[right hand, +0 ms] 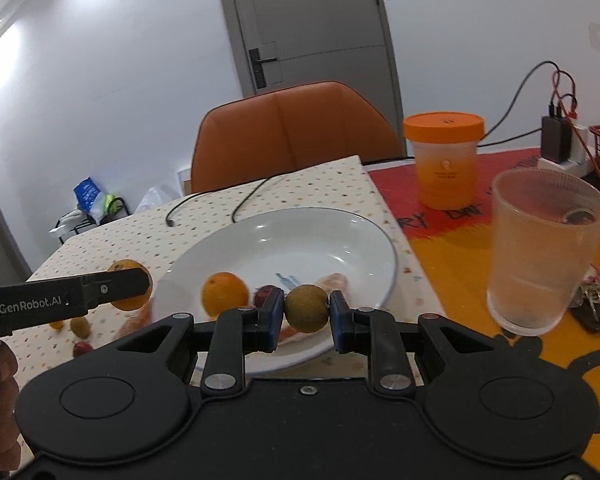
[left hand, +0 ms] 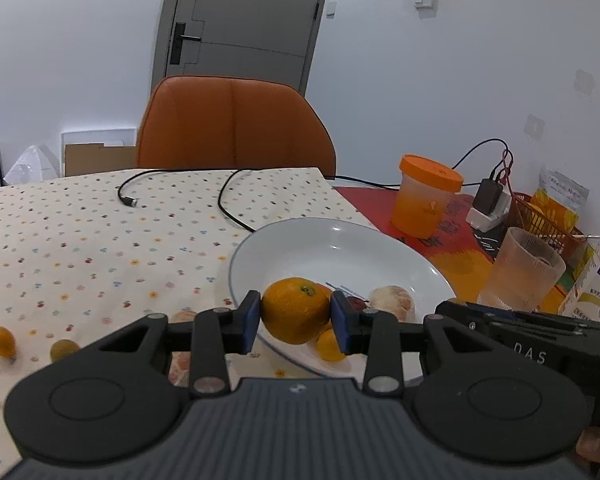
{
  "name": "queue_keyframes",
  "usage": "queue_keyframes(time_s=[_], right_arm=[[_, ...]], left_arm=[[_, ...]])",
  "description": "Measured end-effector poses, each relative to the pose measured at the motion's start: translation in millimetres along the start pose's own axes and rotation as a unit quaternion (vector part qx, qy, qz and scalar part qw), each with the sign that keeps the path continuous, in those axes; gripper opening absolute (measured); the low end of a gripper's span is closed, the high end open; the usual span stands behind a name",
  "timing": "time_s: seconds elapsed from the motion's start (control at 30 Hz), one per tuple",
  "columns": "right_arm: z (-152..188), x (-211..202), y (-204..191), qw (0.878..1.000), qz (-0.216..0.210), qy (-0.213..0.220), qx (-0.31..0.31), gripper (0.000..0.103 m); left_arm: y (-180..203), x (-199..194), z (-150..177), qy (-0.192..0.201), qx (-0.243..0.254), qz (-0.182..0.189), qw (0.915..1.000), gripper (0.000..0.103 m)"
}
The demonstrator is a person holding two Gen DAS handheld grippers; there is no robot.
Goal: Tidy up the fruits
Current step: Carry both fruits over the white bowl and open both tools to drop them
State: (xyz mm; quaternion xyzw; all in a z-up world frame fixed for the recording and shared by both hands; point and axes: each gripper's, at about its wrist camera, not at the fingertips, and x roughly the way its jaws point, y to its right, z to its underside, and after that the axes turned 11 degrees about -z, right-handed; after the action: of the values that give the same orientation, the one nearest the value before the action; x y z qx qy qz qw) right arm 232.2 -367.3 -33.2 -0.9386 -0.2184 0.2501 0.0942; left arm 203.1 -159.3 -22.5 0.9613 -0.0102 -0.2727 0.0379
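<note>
Both tongs gripped fruit above the plate [right hand: 380, 240]—left tongs [left hand: 296, 320] an orange [left hand: 294, 310], right tongs [right hand: 306, 312] a brownish fruit [right hand: 306, 308]—while strays [left hand: 2, 342] waited lower left.

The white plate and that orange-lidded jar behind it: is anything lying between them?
No, only bare tablecloth lies between the white plate and the orange-lidded jar; the right wrist view shows it best.

Left gripper [left hand: 295, 317] clamped on orange [left hand: 296, 309], held over near rim of white plate [left hand: 340, 240]. Plate already has peeled citrus [left hand: 393, 302], small orange fruit [left hand: 330, 345], sth dark red [left hand: 356, 303]. Kumquat [left hand: 2, 341] + greenish fruit [left hand: 64, 349] on dotted cloth [left hand: 100, 232], far left. Right gripper [left hand: 540, 338] pokes in from right, near frosted cup [left hand: 520, 272].
</note>
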Motion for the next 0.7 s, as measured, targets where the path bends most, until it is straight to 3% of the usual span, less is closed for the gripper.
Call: queue_keyframes(time_s=[0.7], right_arm=[[-17.9, 16.9, 26.5, 1.0, 0.025, 0.01, -0.006, 0.023]], left_arm=[[-17.5, 0.2, -13.4, 0.012, -0.009, -0.042, 0.999, 0.04]])
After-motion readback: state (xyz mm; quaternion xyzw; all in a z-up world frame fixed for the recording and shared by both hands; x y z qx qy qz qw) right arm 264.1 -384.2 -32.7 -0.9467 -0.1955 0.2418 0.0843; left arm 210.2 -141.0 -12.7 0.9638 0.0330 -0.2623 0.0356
